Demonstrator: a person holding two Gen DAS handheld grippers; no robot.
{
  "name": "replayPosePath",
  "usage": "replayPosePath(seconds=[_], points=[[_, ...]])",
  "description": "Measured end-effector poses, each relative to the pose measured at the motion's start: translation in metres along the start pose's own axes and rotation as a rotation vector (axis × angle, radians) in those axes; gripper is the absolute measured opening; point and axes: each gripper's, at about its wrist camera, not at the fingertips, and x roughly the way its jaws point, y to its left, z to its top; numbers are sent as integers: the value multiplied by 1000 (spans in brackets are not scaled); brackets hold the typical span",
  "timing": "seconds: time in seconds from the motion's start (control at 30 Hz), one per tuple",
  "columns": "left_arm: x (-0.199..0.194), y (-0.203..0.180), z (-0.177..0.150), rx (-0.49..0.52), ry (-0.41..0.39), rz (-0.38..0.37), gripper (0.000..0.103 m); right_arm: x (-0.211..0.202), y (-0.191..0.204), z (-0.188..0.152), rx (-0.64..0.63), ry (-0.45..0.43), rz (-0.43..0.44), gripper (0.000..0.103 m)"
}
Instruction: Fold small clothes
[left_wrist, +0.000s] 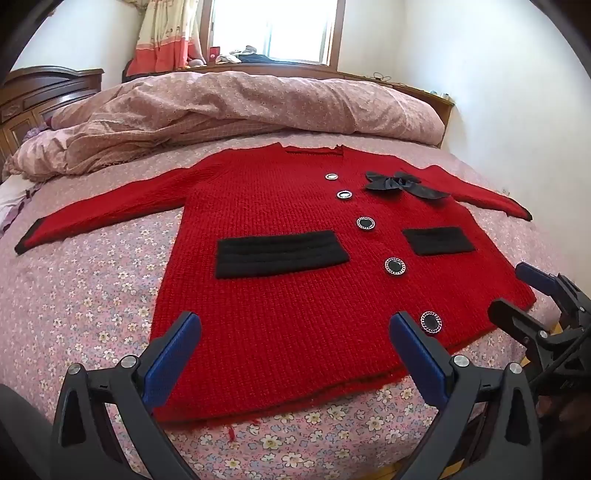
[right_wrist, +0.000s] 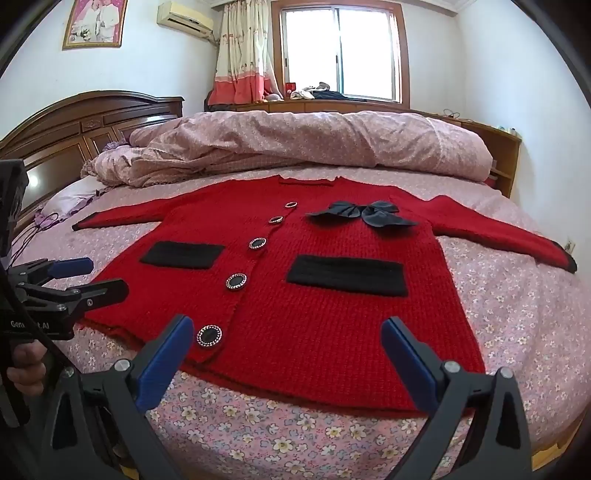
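Sunlight from the window (right_wrist: 347, 55) falls across a bed (right_wrist: 517, 314) with a pink flowered sheet, a rumpled quilt (right_wrist: 314, 144) heaped along its far side under the sill, and a dark wooden headboard (right_wrist: 81, 125) off to the left. Spread flat on the sheet lies a red knitted cardigan (left_wrist: 295, 295), front up, its neckline pointing toward the quilt and its hem toward the near edge of the bed. Both sleeves stretch straight out to the sides, so its longest line runs cuff to cuff across the bed. Black buttons run down its middle, two black pockets (left_wrist: 280, 254) sit either side, and a dark bow (left_wrist: 399, 182) rests near the collar. Just above the hem, the left tool (left_wrist: 295, 354) hovers with its blue-padded jaws spread wide, holding nothing. Beside it the right tool (right_wrist: 288, 354) hangs over the hem's other half, equally wide and empty
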Motion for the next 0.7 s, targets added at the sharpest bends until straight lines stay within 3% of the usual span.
replayPosePath(seconds=[0.7], points=[[1,-3,0,8,-1,1,99,-3,0,1,1,-6,5,103]])
